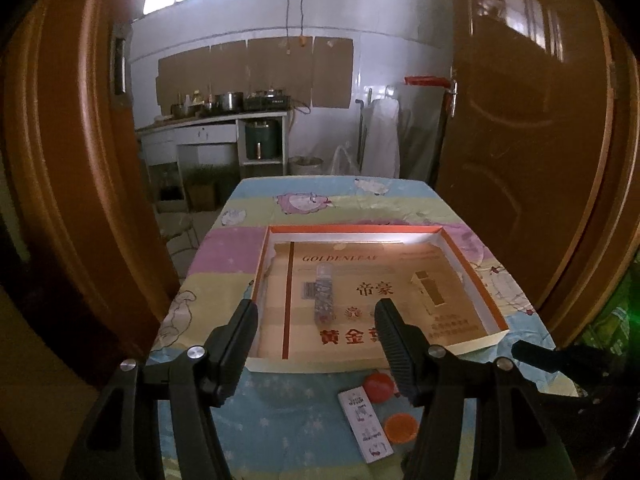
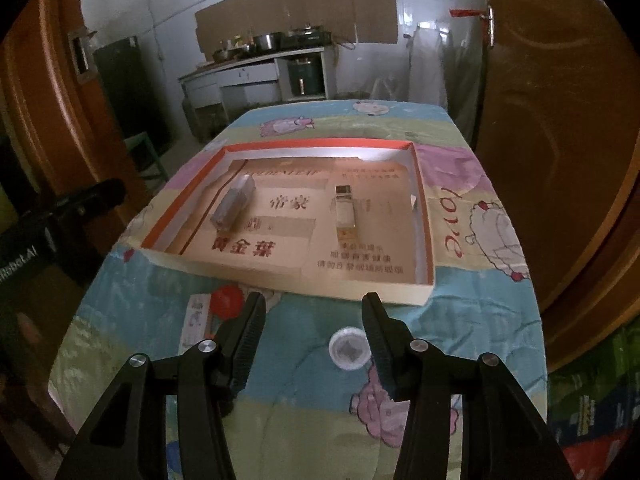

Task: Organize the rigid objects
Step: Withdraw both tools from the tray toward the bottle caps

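Kitchen table under a cartoon-print cloth (image 2: 472,288), shallow orange-rimmed tray (image 2: 424,208) holding a patterned tube (image 1: 324,294) and a gold box (image 2: 346,214), red cap (image 1: 378,386), orange cap (image 1: 400,427), white packet (image 1: 365,424) and white lid (image 2: 349,348) outside it, left gripper (image 1: 316,312) and right gripper (image 2: 314,304) both wide apart, empty.

Left gripper (image 1: 316,308) tilted forward and down, jaws apart, nothing between the pads, both black ribbed fingers (image 1: 236,344) clear in its own view. Right gripper (image 2: 314,302) pitched down more steeply, jaws parted about the same, also empty. Each one shows as a dark blurred shape at the edge of the other's view, side by side.
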Demonstrator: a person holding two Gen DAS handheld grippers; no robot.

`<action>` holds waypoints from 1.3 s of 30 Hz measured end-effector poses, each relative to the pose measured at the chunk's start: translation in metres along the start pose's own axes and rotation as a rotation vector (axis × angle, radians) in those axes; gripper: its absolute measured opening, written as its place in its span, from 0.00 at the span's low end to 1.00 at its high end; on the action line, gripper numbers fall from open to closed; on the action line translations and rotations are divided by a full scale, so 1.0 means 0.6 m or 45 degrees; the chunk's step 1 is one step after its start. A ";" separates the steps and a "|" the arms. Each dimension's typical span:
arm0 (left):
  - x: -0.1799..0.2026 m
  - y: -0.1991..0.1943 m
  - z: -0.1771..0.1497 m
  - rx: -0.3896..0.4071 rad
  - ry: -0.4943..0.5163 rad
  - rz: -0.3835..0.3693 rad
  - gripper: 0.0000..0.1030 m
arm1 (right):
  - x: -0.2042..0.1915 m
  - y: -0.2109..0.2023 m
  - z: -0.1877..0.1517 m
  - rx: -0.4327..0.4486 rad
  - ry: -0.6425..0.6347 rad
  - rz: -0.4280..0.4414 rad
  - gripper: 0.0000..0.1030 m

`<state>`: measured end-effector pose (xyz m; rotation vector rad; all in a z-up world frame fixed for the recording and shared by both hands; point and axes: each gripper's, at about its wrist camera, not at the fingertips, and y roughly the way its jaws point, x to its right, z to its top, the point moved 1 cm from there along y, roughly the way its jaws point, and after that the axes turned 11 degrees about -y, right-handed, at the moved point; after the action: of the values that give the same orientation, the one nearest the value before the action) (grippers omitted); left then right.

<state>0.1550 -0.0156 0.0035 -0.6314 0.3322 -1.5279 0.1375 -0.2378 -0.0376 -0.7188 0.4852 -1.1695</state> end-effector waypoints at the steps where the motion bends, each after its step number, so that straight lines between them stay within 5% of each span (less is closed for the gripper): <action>1: 0.001 -0.005 -0.002 0.007 0.002 0.001 0.59 | -0.001 -0.004 -0.004 0.005 -0.001 -0.001 0.50; 18: -0.005 -0.091 -0.067 0.075 0.034 0.011 0.59 | -0.030 -0.077 -0.077 0.101 0.041 0.013 0.50; 39: -0.022 -0.131 -0.265 0.001 0.123 -0.131 0.59 | -0.061 -0.083 -0.190 0.094 0.015 0.099 0.50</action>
<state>-0.0010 -0.0241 -0.0811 -0.5832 0.3773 -1.6606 0.0152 -0.2430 -0.0800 -0.6249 0.4731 -1.1138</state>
